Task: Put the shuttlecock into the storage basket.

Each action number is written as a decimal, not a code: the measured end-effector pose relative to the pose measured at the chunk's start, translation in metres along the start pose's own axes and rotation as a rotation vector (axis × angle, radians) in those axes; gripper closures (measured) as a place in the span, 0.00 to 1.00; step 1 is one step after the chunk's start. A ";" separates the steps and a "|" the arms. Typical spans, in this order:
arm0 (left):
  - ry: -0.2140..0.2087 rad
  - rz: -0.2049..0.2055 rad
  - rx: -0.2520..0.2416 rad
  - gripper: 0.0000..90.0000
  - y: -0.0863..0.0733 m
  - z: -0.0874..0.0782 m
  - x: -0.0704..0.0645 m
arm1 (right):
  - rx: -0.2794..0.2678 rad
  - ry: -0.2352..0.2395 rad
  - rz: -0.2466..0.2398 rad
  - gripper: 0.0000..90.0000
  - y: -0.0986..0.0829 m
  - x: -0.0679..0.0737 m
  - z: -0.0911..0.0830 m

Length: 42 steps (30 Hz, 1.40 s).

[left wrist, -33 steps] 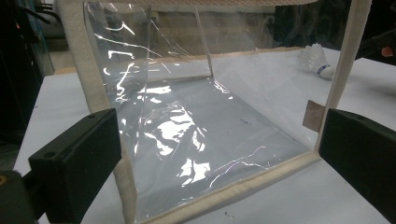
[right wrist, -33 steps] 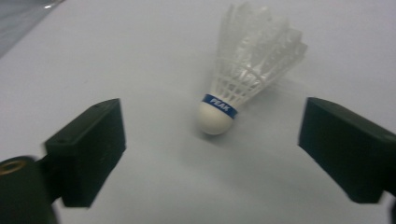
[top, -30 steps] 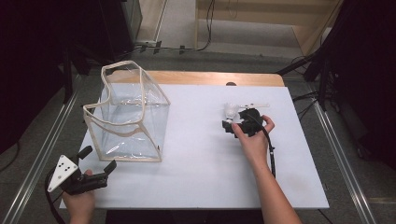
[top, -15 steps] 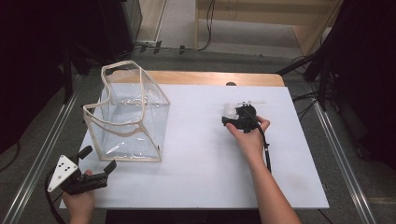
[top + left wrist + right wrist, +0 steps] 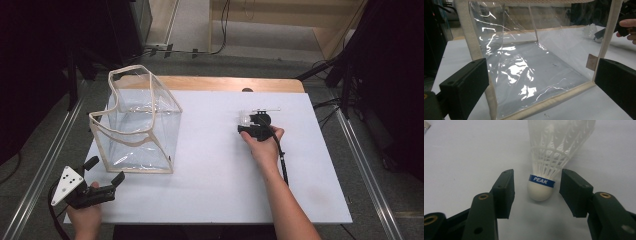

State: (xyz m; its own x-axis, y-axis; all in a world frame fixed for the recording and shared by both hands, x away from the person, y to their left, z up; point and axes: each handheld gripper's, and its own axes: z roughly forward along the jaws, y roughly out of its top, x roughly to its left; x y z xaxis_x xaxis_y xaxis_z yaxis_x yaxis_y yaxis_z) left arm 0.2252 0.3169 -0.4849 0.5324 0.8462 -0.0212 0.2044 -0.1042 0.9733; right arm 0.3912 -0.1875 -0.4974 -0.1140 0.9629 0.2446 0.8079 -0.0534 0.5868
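Right gripper (image 5: 536, 191) advanced, shuttlecock (image 5: 550, 157) cork between spread fingers (image 5: 505, 191)

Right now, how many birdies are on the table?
1. The white shuttlecock lies on the table on the person's right side, its round cork end between the open jaws of the right gripper. The clear bag looks empty.

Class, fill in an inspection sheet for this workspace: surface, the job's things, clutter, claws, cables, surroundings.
Surface: white table, bare around the work.
Job's things: shuttlecock lying on the table, cork toward the right claw; clear bag standing open.
Clutter: nothing seen.
Claws: right claw open, jaws either side of the cork, not touching; left claw open, facing the bag.
Cables: black cable along the right forearm.
Surroundings: dark floor, metal rails.
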 end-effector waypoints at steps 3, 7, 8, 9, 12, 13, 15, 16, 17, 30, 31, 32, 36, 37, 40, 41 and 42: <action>0.001 0.000 0.000 0.00 0.000 0.000 0.000 | 0.000 -0.007 -0.005 0.51 0.000 0.002 0.003; 0.000 0.001 -0.001 0.00 0.000 0.000 0.000 | 0.007 -0.027 -0.012 0.53 0.000 0.005 0.009; 0.000 0.001 0.000 0.00 0.000 0.000 0.000 | 0.004 -0.034 -0.014 0.55 -0.001 0.005 0.010; 0.000 0.000 -0.001 0.00 0.000 0.000 0.000 | -0.003 -0.042 -0.014 0.57 -0.001 0.005 0.011; 0.000 0.001 -0.001 0.00 0.000 0.000 0.000 | -0.011 -0.030 -0.021 0.66 -0.001 0.005 0.011; 0.000 0.001 0.000 0.00 0.000 0.000 0.000 | -0.012 -0.026 -0.031 0.69 -0.001 0.006 0.011; 0.001 0.001 -0.001 0.00 0.000 0.000 0.000 | -0.012 -0.034 -0.045 0.70 -0.001 0.007 0.011; 0.001 0.001 0.000 0.00 0.000 0.000 0.000 | -0.012 -0.031 -0.053 0.70 -0.001 0.007 0.010; 0.001 0.001 0.000 0.00 0.000 0.000 0.000 | -0.017 -0.025 -0.064 0.70 -0.001 0.007 0.010; -0.001 0.000 -0.001 0.00 0.000 0.000 0.000 | -0.071 0.012 -0.103 0.70 0.000 0.014 -0.007; 0.000 0.001 -0.001 0.00 0.000 0.000 0.000 | -0.075 0.018 -0.106 0.70 0.001 0.015 -0.008; 0.000 0.000 -0.001 0.00 0.000 0.000 0.000 | -0.080 0.022 -0.110 0.70 0.001 0.015 -0.010; -0.001 0.000 -0.001 0.00 0.000 0.000 0.000 | -0.091 0.030 -0.121 0.70 0.001 0.017 -0.014; -0.001 0.000 -0.001 0.00 0.000 0.000 0.000 | -0.094 0.031 -0.126 0.70 0.001 0.018 -0.015; 0.000 0.001 0.000 0.00 0.000 0.000 0.000 | -0.103 0.035 -0.133 0.70 0.002 0.020 -0.018; -0.001 0.000 -0.001 0.00 0.000 0.000 0.000 | -0.106 0.039 -0.139 0.70 0.002 0.020 -0.019; 0.000 0.000 0.000 0.00 0.000 0.000 0.000 | -0.107 0.042 -0.142 0.70 0.002 0.021 -0.020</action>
State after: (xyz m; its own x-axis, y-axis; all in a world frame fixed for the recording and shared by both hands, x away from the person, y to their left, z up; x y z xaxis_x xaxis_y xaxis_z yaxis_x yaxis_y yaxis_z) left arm 0.2251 0.3171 -0.4848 0.5328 0.8460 -0.0211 0.2039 -0.1041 0.9734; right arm 0.3790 -0.1728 -0.4759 -0.2480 0.9511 0.1839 0.7159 0.0521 0.6962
